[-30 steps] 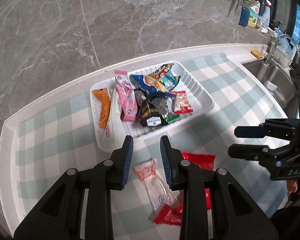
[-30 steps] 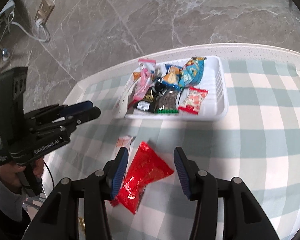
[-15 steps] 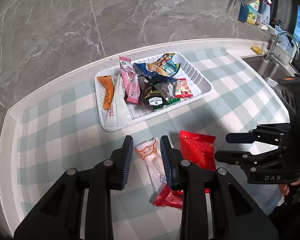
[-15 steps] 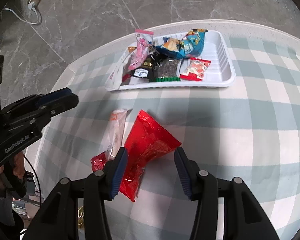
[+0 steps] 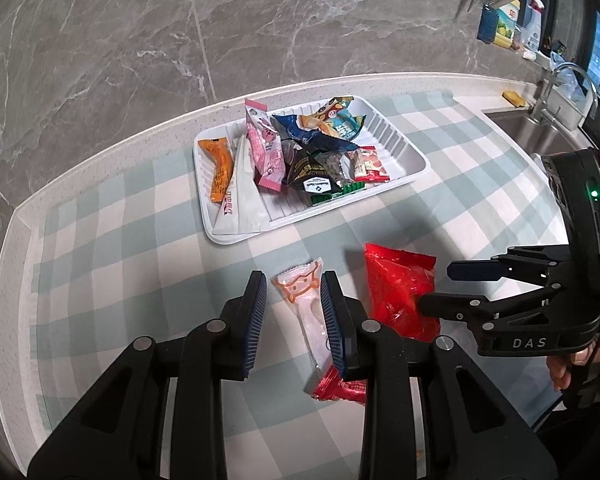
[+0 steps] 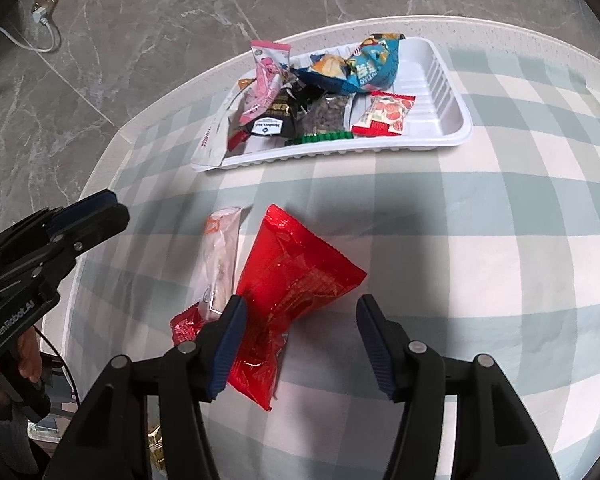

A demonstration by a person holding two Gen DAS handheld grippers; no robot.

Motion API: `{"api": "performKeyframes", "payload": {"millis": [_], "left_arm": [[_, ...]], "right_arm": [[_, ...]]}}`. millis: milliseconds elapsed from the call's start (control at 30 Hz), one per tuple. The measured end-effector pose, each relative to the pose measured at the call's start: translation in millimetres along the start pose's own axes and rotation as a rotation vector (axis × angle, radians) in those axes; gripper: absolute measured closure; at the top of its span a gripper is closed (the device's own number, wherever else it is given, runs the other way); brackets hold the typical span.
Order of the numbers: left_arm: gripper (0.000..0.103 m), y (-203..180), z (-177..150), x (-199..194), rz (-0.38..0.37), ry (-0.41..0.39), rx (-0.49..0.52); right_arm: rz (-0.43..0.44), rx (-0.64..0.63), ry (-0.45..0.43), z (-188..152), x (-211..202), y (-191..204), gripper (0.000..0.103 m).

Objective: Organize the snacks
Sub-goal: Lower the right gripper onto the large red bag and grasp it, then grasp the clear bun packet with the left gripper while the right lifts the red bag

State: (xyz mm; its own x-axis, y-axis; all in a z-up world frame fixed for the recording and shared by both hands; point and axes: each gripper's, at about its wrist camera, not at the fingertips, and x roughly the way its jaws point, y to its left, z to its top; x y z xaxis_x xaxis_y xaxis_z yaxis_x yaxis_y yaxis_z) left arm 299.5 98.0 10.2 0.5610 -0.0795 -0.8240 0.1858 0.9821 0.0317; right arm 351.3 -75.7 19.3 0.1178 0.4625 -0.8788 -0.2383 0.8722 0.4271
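On the checked tablecloth (image 5: 100, 264), 3 loose snacks lie short of the white tray (image 5: 404, 152): a pale, long white packet (image 5: 306, 308) with an orange face printed at its far end, a large red bag (image 5: 396, 292) just beside it, and a small red packet (image 5: 340, 386) half buried under the white packet's near end. The left gripper (image 5: 294, 320) hangs over the white packet with its jaws a narrow way apart and nothing pressed between them; its right finger covers part of that packet's edge, so contact there cannot be judged. The right gripper (image 6: 300, 344) stands over the near end of the red bag (image 6: 296, 280); its jaws have just been opening and now sit wide, the bag between them, the left pad (image 6: 230, 344) overlapping the wrapper and the right one clear of it. The tray holds a heap of about 9 wrappers overlapping so much that the lower ones cannot be identified. A hand (image 5: 568, 364) on the right gripper's handle is cut off by the frame edge.
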Motion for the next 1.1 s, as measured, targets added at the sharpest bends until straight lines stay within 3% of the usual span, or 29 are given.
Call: {"api": "performKeyframes", "payload": {"millis": [667,733,800,867,1100], "left_arm": [[0.076,26.5,-25.0,12.5,-0.016,0.037,-0.062],[0.076,27.6,-27.5,15.0,-0.017,0.044,-0.064],[0.076,28.1,-29.0,17.8,-0.02,0.051,-0.064],[0.076,27.8,-31.5,21.4,-0.027,0.061,-0.07],[0.076,23.3,-36.2,39.1,-0.092,0.103,-0.103]], "right_arm": [[-0.05,0.002,0.058,7.3,25.8,24.4,0.038],[-0.059,-0.005,0.07,6.4,29.5,25.9,0.042],[-0.08,-0.017,0.078,5.1,31.4,25.7,0.056],[-0.075,-0.019,0.077,4.1,30.5,23.2,0.06],[-0.109,-0.016,0.048,1.7,17.0,2.8,0.063]]}}
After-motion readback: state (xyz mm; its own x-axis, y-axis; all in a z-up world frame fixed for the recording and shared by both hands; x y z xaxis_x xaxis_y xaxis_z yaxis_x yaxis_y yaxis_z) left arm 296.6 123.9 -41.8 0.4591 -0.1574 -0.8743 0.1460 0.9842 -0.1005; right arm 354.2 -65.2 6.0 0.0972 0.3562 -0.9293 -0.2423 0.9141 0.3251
